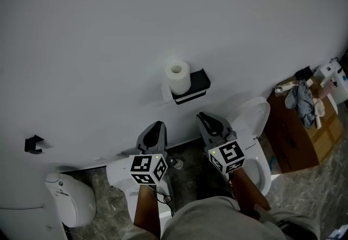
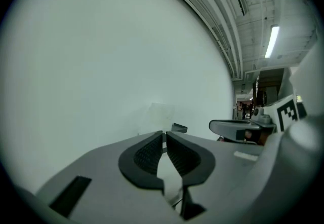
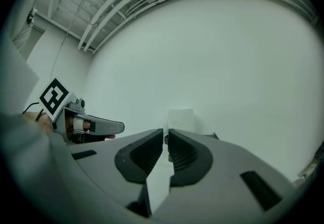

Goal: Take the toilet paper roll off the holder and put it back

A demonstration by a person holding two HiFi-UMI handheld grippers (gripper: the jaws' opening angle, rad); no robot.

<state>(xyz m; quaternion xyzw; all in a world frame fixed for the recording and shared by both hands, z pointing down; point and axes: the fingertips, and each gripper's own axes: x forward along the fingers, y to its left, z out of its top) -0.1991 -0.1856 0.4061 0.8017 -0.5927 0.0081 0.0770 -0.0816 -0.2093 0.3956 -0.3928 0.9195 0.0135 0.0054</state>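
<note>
A white toilet paper roll [image 1: 178,76] hangs on a black holder [image 1: 191,88] fixed to the white wall, a loose sheet hanging at its left. Both grippers are held below it, pointing up at the wall and apart from the roll. My left gripper [image 1: 157,126] is shut and empty, below and left of the roll. My right gripper [image 1: 205,118] is also shut and empty, just under the holder's right end. In the left gripper view [image 2: 164,134] the jaws meet, with the holder [image 2: 178,127] small beyond them. In the right gripper view [image 3: 165,132] the hanging paper [image 3: 180,118] shows past the closed tips.
A white toilet [image 1: 258,141] stands at the right, with a cardboard box [image 1: 300,134] of cloths and bottles beside it. A white bin [image 1: 73,199] sits at lower left. A small black hook [image 1: 33,144] sticks out of the wall at the left.
</note>
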